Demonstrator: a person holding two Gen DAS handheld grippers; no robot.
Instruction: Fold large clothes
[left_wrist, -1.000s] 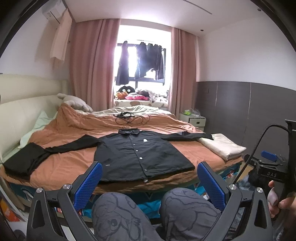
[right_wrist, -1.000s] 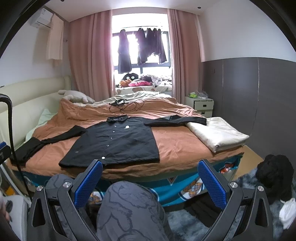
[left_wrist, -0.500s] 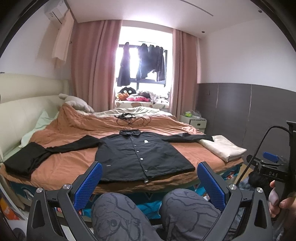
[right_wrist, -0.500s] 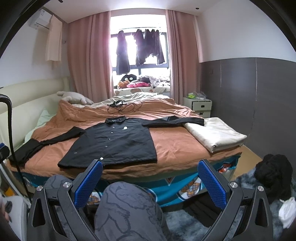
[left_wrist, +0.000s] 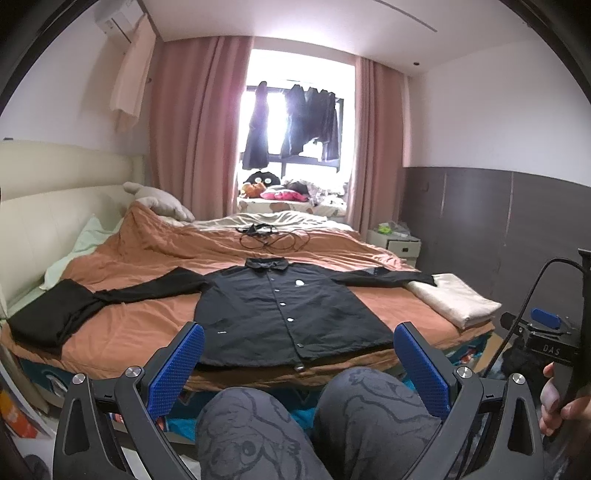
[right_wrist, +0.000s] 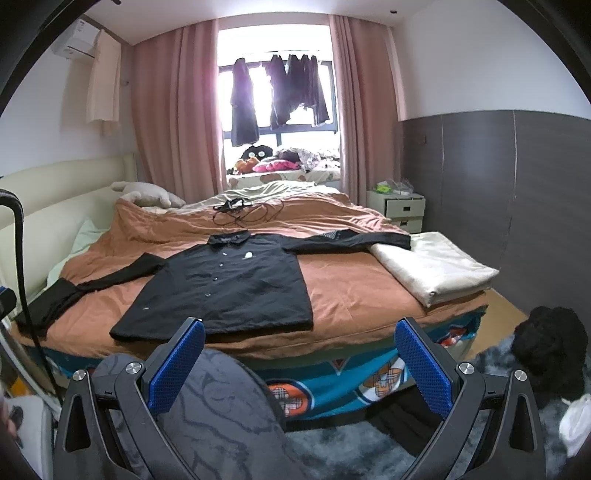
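Shirt (left_wrist: 284, 314), black and buttoned, lies flat on the bed (left_wrist: 147, 325) at the centre of the left wrist frame, collar toward the window, both sleeves spread sideways. Its left-frame sleeve reaches a dark bundle (left_wrist: 48, 321) at the left edge; the other sleeve ends touching a folded cream blanket (left_wrist: 454, 301) at right. A black cable (left_wrist: 269, 238) is coiled above the collar. The left tool (left_wrist: 295, 365) hangs at the bottom of its frame with blue pads wide apart, gripping nothing, over the person's knees (left_wrist: 314, 417). In the right wrist frame the right tool (right_wrist: 299, 365) is likewise spread apart and empty, well short of the shirt (right_wrist: 225, 288), with the blanket (right_wrist: 432, 266) at right.
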